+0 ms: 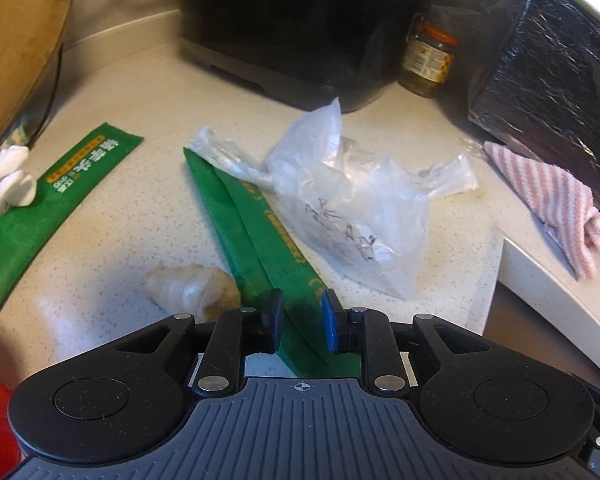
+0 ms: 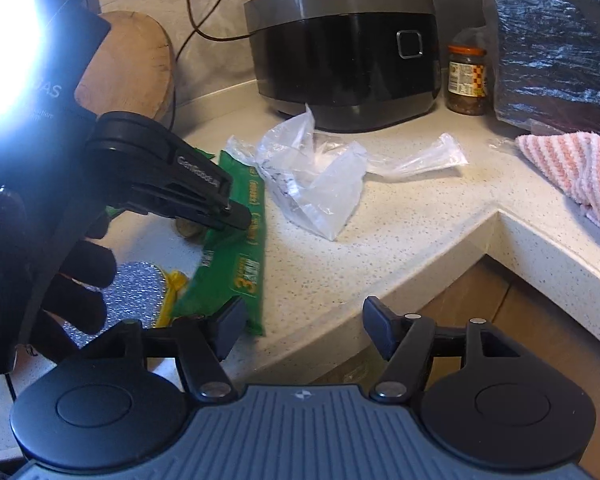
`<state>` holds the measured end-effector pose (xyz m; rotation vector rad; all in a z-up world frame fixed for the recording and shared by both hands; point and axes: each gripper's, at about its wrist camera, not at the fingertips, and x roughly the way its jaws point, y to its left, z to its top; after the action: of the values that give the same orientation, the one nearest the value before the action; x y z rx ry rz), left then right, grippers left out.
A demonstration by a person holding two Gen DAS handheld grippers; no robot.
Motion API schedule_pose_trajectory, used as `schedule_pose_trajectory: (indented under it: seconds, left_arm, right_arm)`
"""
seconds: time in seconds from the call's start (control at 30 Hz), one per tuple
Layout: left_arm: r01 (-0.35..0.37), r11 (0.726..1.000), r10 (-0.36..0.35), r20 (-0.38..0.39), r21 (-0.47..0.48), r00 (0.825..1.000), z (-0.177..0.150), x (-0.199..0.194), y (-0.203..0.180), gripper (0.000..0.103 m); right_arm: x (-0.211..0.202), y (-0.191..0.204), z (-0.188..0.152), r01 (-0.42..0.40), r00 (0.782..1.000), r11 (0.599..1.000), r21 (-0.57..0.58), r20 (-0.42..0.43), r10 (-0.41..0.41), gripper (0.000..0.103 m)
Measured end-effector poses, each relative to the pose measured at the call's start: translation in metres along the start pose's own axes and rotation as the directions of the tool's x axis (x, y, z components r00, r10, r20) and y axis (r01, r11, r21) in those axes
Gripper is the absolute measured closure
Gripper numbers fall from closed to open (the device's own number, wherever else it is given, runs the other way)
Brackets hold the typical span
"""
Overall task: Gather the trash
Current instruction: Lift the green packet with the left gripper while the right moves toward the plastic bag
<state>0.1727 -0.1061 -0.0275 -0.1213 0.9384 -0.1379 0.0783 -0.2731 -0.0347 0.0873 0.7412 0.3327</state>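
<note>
A long green wrapper (image 1: 260,240) (image 2: 236,264) lies flat on the speckled counter (image 1: 140,220). My left gripper (image 1: 302,320) stands over its near part, and the wrapper runs between the black and blue pads. The pads do not clearly press on it. In the right wrist view the left gripper (image 2: 240,218) points down onto the wrapper, held by a black-gloved hand (image 2: 72,280). My right gripper (image 2: 306,324) is open and holds nothing, its left finger by the wrapper's near end. A crumpled clear plastic bag (image 1: 340,208) (image 2: 316,184) lies just beyond.
A second green wrapper (image 1: 72,184), a white crumpled wad (image 1: 12,180) and a pale wrapped lump (image 1: 192,288) lie to the left. Behind stand a black rice cooker (image 2: 344,52), a jar (image 2: 468,80), a black bag (image 2: 560,40) and a striped cloth (image 2: 572,164). The counter edge (image 2: 380,292) is near.
</note>
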Motion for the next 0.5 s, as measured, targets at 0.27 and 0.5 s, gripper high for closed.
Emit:
schedule_pose_trajectory:
  seconds: [0.27,0.5]
  left_arm:
    - [0.067,0.995,-0.066,0.004,-0.079,0.998,-0.002,-0.014,0.019,0.079]
    - [0.147,0.968,-0.145,0.022,-0.203,0.989,-0.003,-0.026,0.045,0.079]
  right_arm:
    - [0.021,0.021,0.014,-0.063,0.998,0.996,-0.063,-0.018,0.062,0.037]
    - [0.036,0.044,0.022,-0.216,0.974,0.976,-0.039,-0.085,0.212,0.047]
